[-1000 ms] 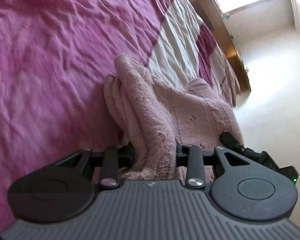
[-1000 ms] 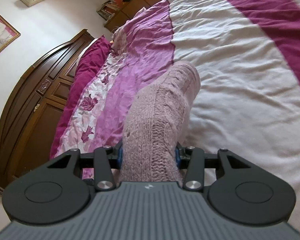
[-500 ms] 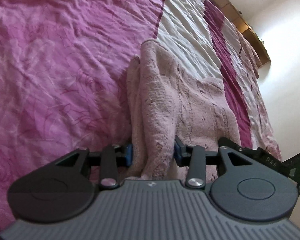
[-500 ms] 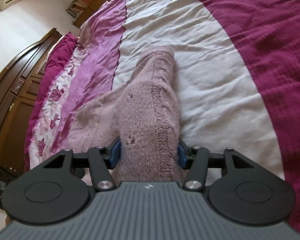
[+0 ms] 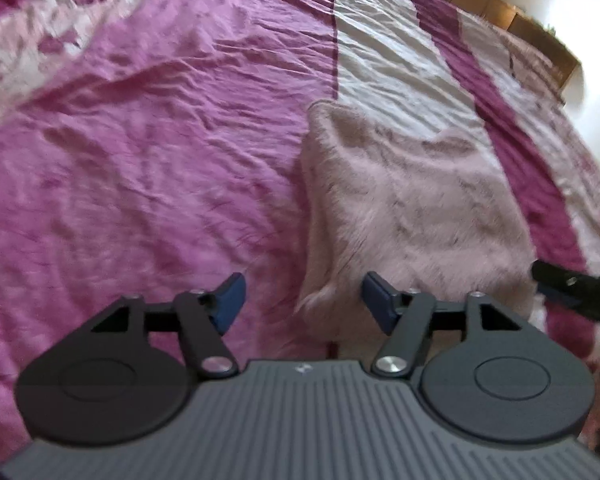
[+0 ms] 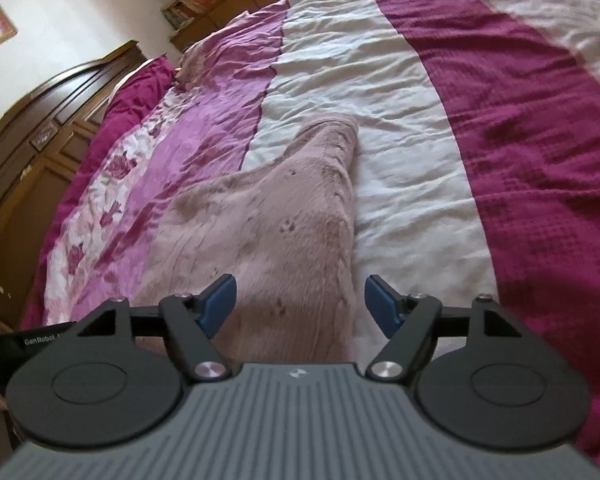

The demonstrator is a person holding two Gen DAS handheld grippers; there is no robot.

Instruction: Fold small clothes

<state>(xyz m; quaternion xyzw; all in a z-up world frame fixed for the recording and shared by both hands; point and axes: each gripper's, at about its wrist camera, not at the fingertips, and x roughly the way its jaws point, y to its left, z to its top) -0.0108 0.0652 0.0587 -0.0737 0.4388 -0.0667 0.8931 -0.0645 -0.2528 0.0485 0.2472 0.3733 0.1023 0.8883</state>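
Striped pink-and-white bedspread (image 6: 400,92) carries the folded pink knit sweater (image 5: 412,208), its long axis running away from both grippers, left gripper (image 5: 302,300) and right gripper (image 6: 300,300) fingers just spread wide, gripping nothing.

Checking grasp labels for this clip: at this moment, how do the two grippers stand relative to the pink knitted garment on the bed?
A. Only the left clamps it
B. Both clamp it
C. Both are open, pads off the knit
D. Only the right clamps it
C: the left gripper and right gripper both show spread blue pads clear of the pink knitted garment, which lies flat on the bedspread.
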